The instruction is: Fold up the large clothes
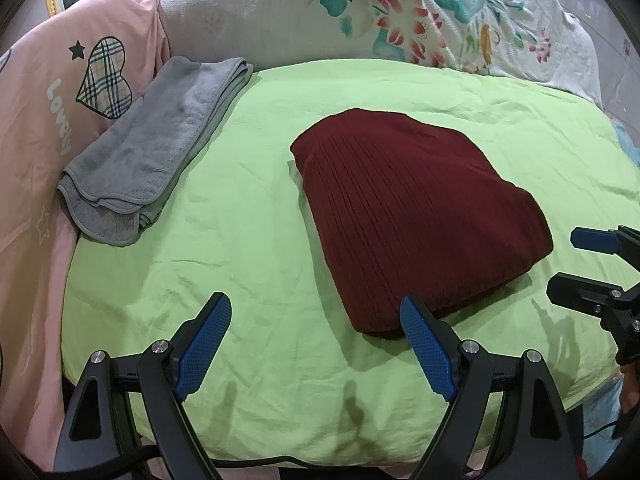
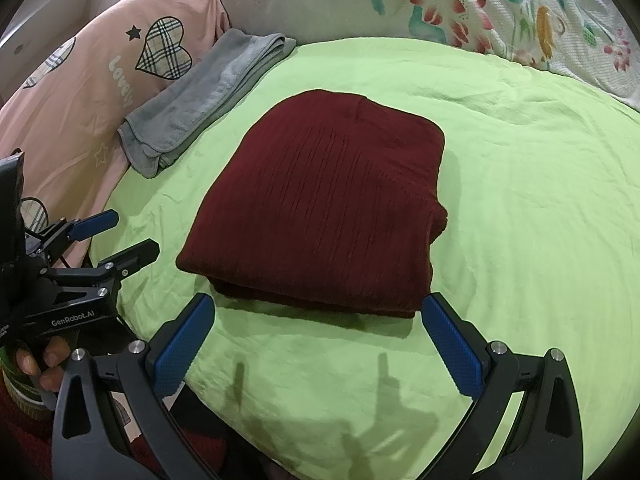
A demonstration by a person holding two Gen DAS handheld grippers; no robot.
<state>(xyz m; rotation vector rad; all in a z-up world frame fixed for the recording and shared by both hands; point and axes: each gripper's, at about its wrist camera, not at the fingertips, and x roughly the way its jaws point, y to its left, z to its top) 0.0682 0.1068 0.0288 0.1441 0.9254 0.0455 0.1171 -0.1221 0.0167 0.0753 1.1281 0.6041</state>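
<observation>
A dark red ribbed knit garment point(image 1: 416, 216) lies folded into a compact stack on the green sheet point(image 1: 240, 208); it also shows in the right wrist view point(image 2: 328, 208). My left gripper point(image 1: 316, 312) is open and empty, just above the sheet at the garment's near left corner. My right gripper point(image 2: 318, 312) is open and empty, its fingers either side of the garment's near edge, not touching it. The right gripper also shows at the right edge of the left wrist view point(image 1: 576, 264), the left gripper at the left of the right wrist view point(image 2: 132, 236).
A folded grey towel point(image 1: 152, 152) lies at the sheet's far left, against a pink pillow with plaid hearts point(image 1: 60, 100). A white floral quilt point(image 1: 380, 12) is piled along the back. The green sheet point(image 2: 520, 200) ends at the near edge.
</observation>
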